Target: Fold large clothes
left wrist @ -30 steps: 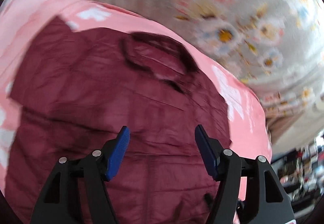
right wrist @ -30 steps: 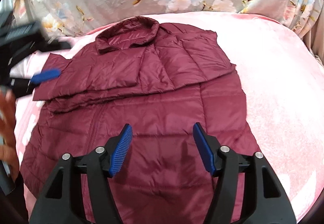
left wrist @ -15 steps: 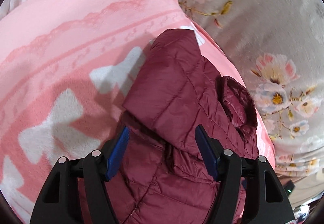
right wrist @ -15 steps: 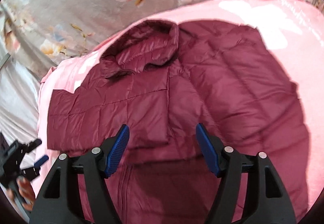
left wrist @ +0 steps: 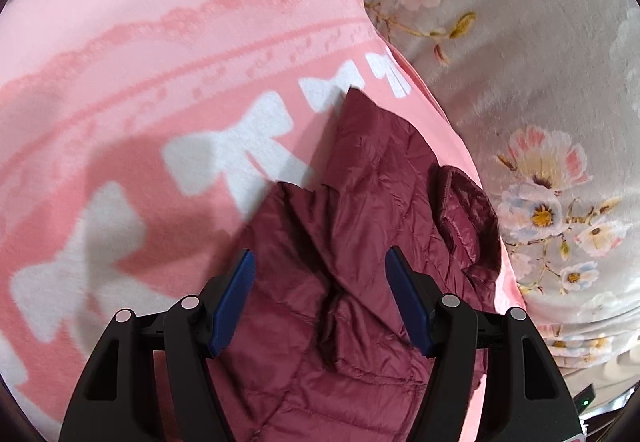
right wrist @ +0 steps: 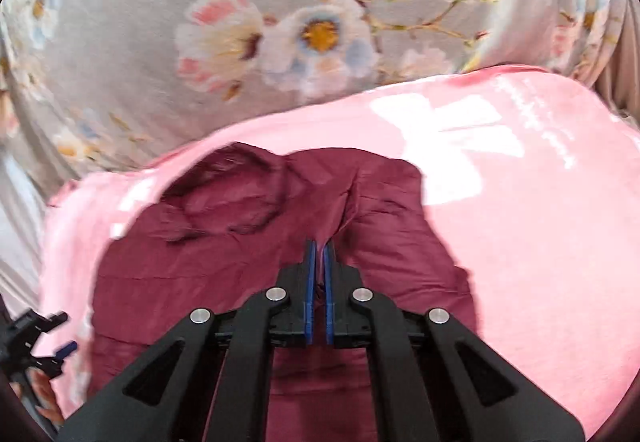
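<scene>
Right tool (right wrist: 319,254) now clamped on jacket (right wrist: 240,262).

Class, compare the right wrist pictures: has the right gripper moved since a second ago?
Yes. The right gripper has pushed forward toward the floral cloth, which now looms larger, and its fingers have shut on a pinch of the maroon jacket.

jacket (right wrist: 224,274) | maroon, quilted, puffy | partly folded, collar up | on pink blanket (right wrist: 540,222)

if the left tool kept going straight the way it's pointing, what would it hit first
Most likely the maroon jacket: the open left tool points down at its folded sleeve, which lies between and ahead of the fingers. The pink blanket lies beneath. Depth is hard to judge.
</scene>
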Demonstrator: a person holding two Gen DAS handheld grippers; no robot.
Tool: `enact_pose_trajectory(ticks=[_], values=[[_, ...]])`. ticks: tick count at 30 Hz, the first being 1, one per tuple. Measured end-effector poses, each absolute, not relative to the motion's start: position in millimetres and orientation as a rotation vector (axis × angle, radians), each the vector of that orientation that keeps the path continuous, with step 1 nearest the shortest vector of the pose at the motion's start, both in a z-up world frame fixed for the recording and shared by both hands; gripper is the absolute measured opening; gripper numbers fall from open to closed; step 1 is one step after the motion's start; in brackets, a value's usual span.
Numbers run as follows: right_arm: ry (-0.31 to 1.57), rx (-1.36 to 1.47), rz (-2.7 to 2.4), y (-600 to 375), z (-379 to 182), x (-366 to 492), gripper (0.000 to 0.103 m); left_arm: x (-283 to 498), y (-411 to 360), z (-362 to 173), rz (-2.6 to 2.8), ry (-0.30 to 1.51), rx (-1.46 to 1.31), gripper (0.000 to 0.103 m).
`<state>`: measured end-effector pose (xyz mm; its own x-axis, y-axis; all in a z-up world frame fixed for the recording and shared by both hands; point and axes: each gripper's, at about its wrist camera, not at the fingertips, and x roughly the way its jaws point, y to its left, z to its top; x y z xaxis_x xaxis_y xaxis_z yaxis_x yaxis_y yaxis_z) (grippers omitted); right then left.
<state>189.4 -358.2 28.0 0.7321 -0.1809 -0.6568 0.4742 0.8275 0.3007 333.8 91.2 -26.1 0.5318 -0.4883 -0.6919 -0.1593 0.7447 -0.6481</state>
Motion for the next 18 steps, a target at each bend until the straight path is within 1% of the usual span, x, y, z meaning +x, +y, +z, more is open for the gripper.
enact_pose_trajectory(ticks=[6,9,11,13,14,18], values=[[0.665,0.452,-0.364,-355.7,25.5,187.9,0.003,356.7,73.4,-40.8,-0.239,1.050,-0.798,0.065],[0.665,0.461,-0.368,-361.0,25.3,191.1,0.003,371.0,74.6,-45.4,-0.183,1.048,-0.791,0.062],[0.670,0.466,-0.372,-364.2,21.9,191.0,0.003,375.8,77.7,-46.3,-0.156,1.039,-0.783,0.043],[0.685,0.469,-0.377,-365.6,15.5,190.2,0.003,380.7,79.4,-45.8,-0.137,1.048,-0.738,0.003],[0.699,0.470,-0.379,-366.1,9.4,189.1,0.003,381.3,80.1,-43.5,-0.127,1.043,-0.706,0.000],[0.746,0.472,-0.380,-363.2,-11.2,187.2,0.003,373.4,81.8,-31.1,-0.097,0.993,-0.602,0.000]])
